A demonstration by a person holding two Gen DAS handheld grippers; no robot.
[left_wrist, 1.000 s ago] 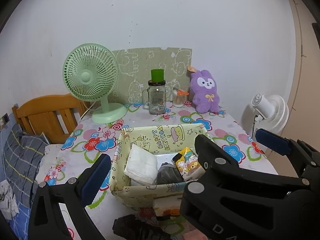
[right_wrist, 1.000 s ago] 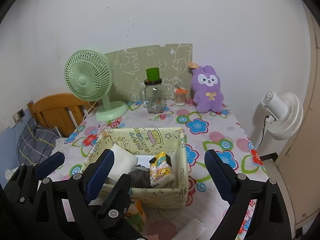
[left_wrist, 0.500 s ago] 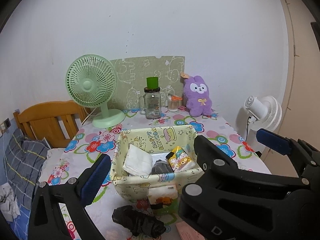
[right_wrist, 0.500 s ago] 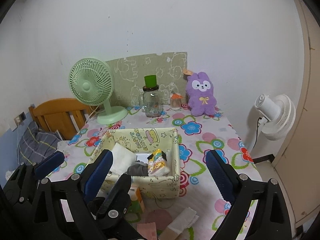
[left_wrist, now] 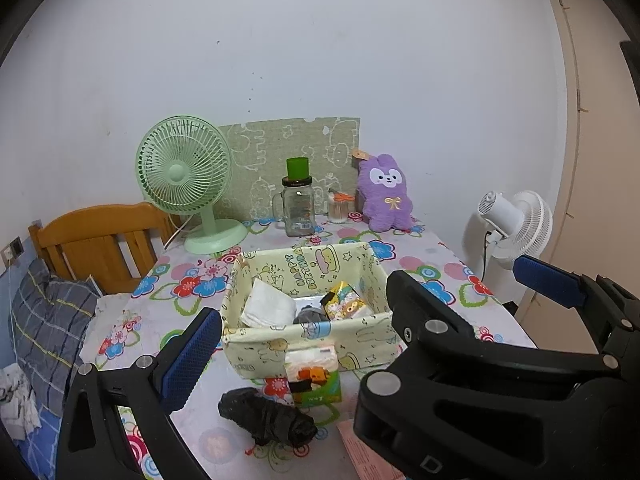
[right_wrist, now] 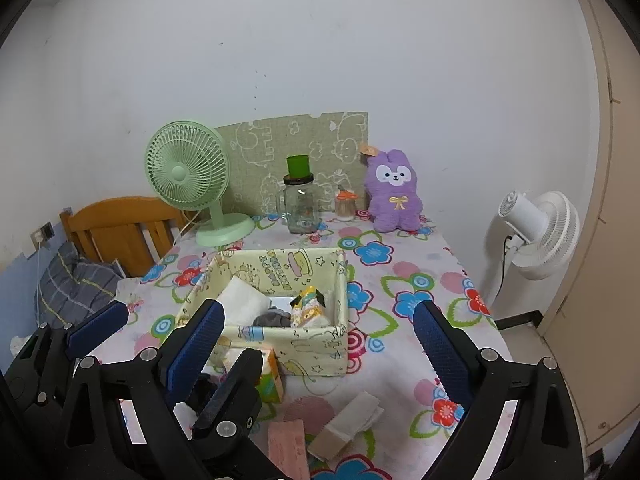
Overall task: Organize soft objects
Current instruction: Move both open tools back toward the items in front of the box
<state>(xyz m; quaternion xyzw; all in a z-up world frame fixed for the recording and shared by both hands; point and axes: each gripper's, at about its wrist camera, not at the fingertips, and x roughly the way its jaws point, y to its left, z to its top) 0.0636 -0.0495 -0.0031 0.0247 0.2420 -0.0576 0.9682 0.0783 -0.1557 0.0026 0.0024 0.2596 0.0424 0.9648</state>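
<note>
A yellow cartoon-print fabric box (left_wrist: pixel 308 340) (right_wrist: pixel 280 344) stands mid-table. It holds a folded white cloth (left_wrist: pixel 268 308), a grey bundle (left_wrist: pixel 310 314) and a colourful tissue pack (left_wrist: pixel 346 300). In front of it lie another tissue pack (left_wrist: pixel 312 376), a black rolled item (left_wrist: pixel 268 416), a pink piece (right_wrist: pixel 288 448) and a folded white cloth (right_wrist: pixel 348 420). A purple plush (left_wrist: pixel 386 192) sits at the back wall. My left gripper (left_wrist: pixel 320 320) and right gripper (right_wrist: pixel 318 332) hover open and empty before the box, their fingers interleaved.
At the back stand a green desk fan (left_wrist: pixel 184 176), a glass jar with a green cup on top (left_wrist: pixel 298 208) and a small jar (left_wrist: pixel 338 208). A white floor fan (left_wrist: pixel 516 224) is off the table's right edge. A wooden headboard (left_wrist: pixel 96 240) and plaid bedding (left_wrist: pixel 44 328) are on the left.
Both grippers have drawn back from the box and stayed open. The box looks smaller, and the black roll, the pink piece and the folded cloth at the table's front have come into view.
</note>
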